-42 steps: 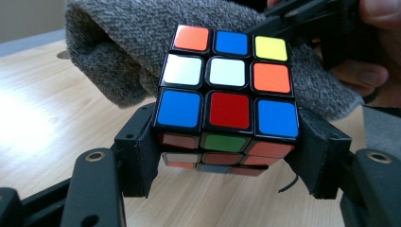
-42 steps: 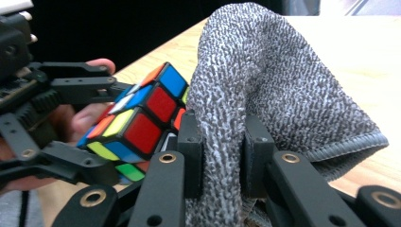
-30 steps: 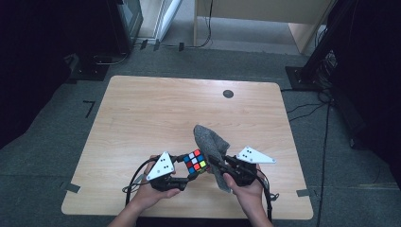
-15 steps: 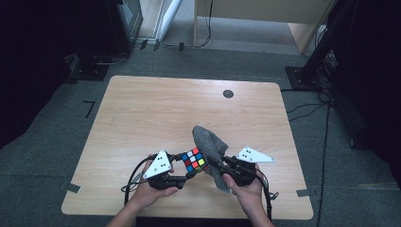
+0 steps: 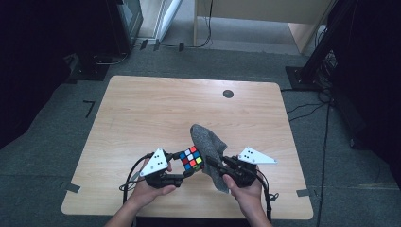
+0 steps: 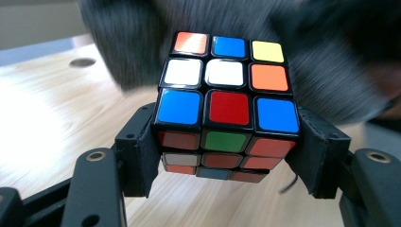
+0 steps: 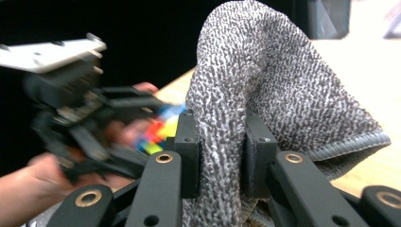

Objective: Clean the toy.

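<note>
A scrambled Rubik's cube (image 5: pixel 191 159) is held above the table near its front edge, clamped between the jaws of my left gripper (image 5: pixel 188 166). In the left gripper view the cube (image 6: pixel 227 101) shows white, blue, red, orange and yellow stickers on top, with my left gripper (image 6: pixel 226 158) shut on its two sides. A grey knitted cloth (image 5: pixel 209 150) hangs bunched right beside the cube, touching its right side. My right gripper (image 5: pixel 211 163) is shut on a fold of the cloth (image 7: pixel 265 90), pinched between both pads at my right gripper (image 7: pixel 221 158).
The light wooden table (image 5: pixel 156 113) has a small dark round hole (image 5: pixel 228 93) at its back right. Cables trail from both grippers over the front edge. Dark floor and black stands surround the table.
The cube and the cloth have shifted slightly; both hands stay near the front edge, with the cloth pressed against the cube. Both grips are unchanged.
</note>
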The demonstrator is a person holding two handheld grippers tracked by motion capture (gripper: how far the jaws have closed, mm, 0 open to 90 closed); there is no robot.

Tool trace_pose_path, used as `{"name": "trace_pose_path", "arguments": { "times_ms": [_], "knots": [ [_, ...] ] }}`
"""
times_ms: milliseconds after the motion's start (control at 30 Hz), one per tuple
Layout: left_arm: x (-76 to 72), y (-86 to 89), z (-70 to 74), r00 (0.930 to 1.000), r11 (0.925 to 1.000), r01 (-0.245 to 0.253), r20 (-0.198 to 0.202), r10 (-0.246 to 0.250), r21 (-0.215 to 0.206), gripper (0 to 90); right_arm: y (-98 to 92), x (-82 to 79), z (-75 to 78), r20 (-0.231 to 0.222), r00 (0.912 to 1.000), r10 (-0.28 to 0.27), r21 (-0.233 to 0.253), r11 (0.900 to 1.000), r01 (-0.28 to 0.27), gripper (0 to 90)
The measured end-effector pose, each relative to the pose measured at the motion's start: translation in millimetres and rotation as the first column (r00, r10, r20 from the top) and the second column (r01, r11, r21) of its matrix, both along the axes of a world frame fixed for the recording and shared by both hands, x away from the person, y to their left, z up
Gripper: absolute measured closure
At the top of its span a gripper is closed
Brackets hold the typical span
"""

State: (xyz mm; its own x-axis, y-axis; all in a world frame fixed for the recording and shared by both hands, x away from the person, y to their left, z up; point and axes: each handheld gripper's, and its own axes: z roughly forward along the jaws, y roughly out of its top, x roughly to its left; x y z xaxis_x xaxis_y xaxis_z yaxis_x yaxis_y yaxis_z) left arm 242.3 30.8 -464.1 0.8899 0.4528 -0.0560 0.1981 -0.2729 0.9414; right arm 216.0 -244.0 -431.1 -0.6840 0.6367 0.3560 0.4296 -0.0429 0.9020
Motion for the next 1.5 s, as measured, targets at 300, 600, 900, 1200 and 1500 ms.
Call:
{"name": "trace_pose_path", "arguments": {
  "times_ms": [300,600,900,1200,1500],
  "knots": [
    [-0.6,3.3,3.5,0.9998,0.9985,0.016,-0.011,-0.017,-0.053,34.1,1.5,4.7,-14.6,-0.063,0.9967,-0.052,-0.052,0.997,0.048,73.0],
    [-2.0,1.2,3.2,1.0000,0.9997,0.005,0.003,-0.005,-0.022,34.2,8.6,-4.8,-1.8,0.011,0.9973,-0.073,-0.053,0.996,0.073,72.8],
    [-1.3,-7.3,-1.5,0.9982,0.9942,-0.056,0.024,0.054,0.091,34.2,12.8,-11.2,6.8,0.059,0.9952,-0.078,-0.081,0.993,0.083,72.7],
    [-11.3,-22.4,0.8,0.9942,0.9794,-0.096,0.065,0.086,0.178,34.3,49.9,-24.2,3.0,0.165,0.9862,0.012,-0.285,0.958,0.036,72.6],
    [-11.9,-24.6,1.5,0.9929,0.9757,-0.104,0.077,0.091,0.192,34.3,37.3,-19.3,5.5,0.136,0.9901,-0.034,-0.246,0.967,0.067,71.7]
  ]
}}
